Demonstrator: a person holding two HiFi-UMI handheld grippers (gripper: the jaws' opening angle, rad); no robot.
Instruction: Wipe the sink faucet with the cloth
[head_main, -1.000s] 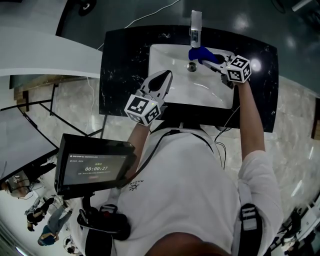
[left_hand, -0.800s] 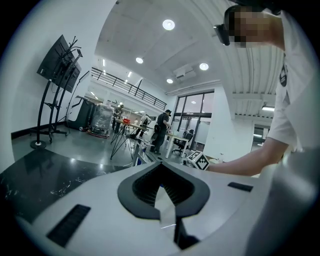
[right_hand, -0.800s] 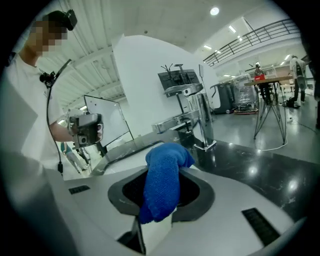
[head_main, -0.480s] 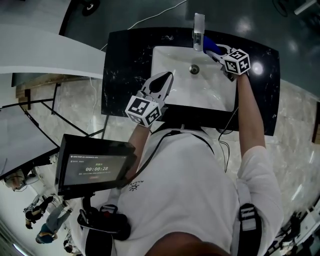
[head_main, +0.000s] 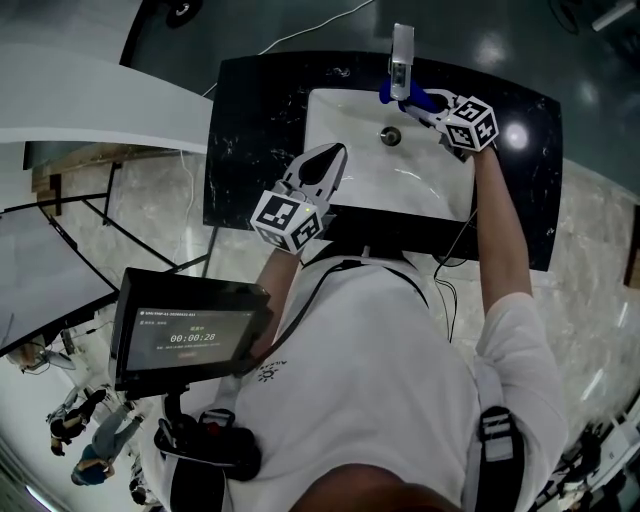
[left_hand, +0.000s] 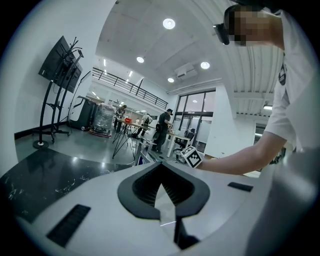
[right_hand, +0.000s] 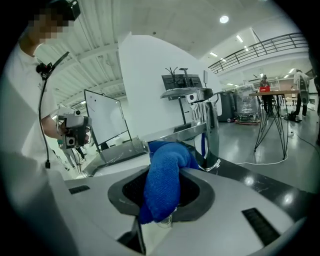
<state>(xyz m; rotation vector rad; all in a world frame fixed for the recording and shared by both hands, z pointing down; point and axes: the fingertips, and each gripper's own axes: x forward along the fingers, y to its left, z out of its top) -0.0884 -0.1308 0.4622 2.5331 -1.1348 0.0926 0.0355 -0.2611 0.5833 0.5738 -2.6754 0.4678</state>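
Note:
The chrome faucet (head_main: 401, 58) stands at the back rim of the white sink (head_main: 345, 120). My right gripper (head_main: 430, 108) is shut on a blue cloth (head_main: 412, 98), and the cloth presses against the faucet's lower part, just right of the spout. In the right gripper view the cloth (right_hand: 164, 182) bulges out between the jaws of the right gripper (right_hand: 162, 202), with the faucet (right_hand: 207, 132) close behind it. My left gripper (head_main: 322, 165) hovers over the sink's front left rim, shut and empty. Its pads (left_hand: 150, 187) meet in the left gripper view.
A black marbled countertop (head_main: 250, 120) surrounds the sink. The drain (head_main: 391, 135) lies below the spout. A monitor (head_main: 190, 330) hangs at the person's left side. A cable (head_main: 300, 35) runs across the floor behind the counter.
My right gripper has carried the cloth from over the drain up and back against the faucet's body. The left gripper has stayed where it was.

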